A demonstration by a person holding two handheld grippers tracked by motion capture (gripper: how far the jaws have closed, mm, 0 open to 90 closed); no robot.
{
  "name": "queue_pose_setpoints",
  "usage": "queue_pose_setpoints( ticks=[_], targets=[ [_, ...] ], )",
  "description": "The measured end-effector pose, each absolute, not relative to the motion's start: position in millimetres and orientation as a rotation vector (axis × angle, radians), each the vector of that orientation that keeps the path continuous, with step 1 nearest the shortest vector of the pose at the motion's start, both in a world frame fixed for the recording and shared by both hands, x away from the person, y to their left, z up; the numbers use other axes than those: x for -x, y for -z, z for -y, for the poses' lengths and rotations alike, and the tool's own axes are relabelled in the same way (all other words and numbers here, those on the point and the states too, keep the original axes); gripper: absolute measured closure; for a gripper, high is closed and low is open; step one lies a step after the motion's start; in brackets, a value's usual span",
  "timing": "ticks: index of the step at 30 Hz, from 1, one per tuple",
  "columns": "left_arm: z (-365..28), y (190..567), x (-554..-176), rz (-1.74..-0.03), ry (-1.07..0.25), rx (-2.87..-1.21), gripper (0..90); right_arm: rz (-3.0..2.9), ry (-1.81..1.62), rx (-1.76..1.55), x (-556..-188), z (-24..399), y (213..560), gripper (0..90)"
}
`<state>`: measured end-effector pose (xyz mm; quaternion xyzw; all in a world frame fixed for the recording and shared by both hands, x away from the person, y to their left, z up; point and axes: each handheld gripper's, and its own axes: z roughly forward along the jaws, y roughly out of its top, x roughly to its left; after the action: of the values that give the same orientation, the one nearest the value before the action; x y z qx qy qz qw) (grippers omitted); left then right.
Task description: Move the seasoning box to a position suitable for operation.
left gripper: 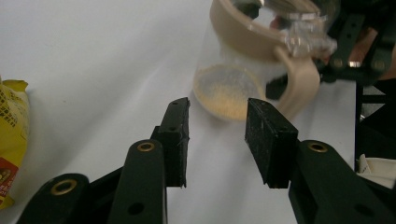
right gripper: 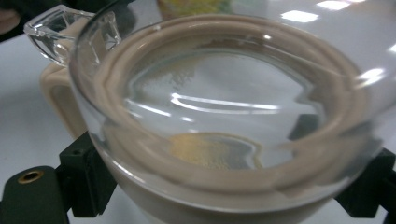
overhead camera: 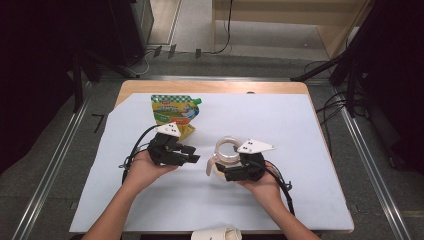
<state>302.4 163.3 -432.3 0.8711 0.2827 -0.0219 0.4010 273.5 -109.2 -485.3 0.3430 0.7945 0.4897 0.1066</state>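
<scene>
A clear jug point(overhead camera: 227, 150) with a beige rim band and handle sits right of the table's middle, with a little yellow powder on its bottom point(left gripper: 227, 95). My right gripper point(overhead camera: 221, 172) is shut on the jug point(right gripper: 224, 107), a black jaw on either side of its body just under the rim. My left gripper point(overhead camera: 195, 155) hovers to the left of the jug and points toward it; its jaws stand open with bare table between them point(left gripper: 217, 140). A green and yellow spouted pouch point(overhead camera: 175, 112) lies behind the left gripper.
A white sheet point(overhead camera: 300, 130) covers the wooden table. A white crumpled object point(overhead camera: 217, 233) lies at the front edge between the forearms. Dark stands and floor rails flank the table. The pouch's yellow edge point(left gripper: 11, 140) lies left of the left gripper's jaws.
</scene>
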Motion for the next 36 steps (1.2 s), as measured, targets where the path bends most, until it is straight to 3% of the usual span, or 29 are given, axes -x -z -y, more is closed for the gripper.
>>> queue_pose_setpoints(
  ticks=[9,17,22,23,25,27,36],
  targets=[
    [-160,433,-302,-0.696,0.058,-2.213,61.2,-2.396,-1.370,-0.827,-266,88,499,11.4],
    [-158,432,-301,-0.652,0.078,-2.213,61.5,-2.446,-1.369,-0.907,-265,97,494,3.8],
    [-158,434,-303,-0.653,0.096,-2.212,62.7,-2.538,-1.332,-1.004,-257,113,487,5.2],
    [-158,434,-305,-0.663,0.108,-2.202,62.8,-2.565,-1.328,-1.020,-251,122,486,13.7],
    [-157,435,-306,-0.660,0.124,-2.197,63.7,-2.559,-1.316,-1.027,-248,126,484,16.2],
    [-155,433,-306,-0.637,0.167,-2.201,71.1,-2.549,-1.332,-0.990,-247,134,476,25.4],
    [-149,430,-301,-0.617,0.176,-2.246,75.9,-2.491,-1.388,-0.968,-249,154,457,39.0]
  ],
)
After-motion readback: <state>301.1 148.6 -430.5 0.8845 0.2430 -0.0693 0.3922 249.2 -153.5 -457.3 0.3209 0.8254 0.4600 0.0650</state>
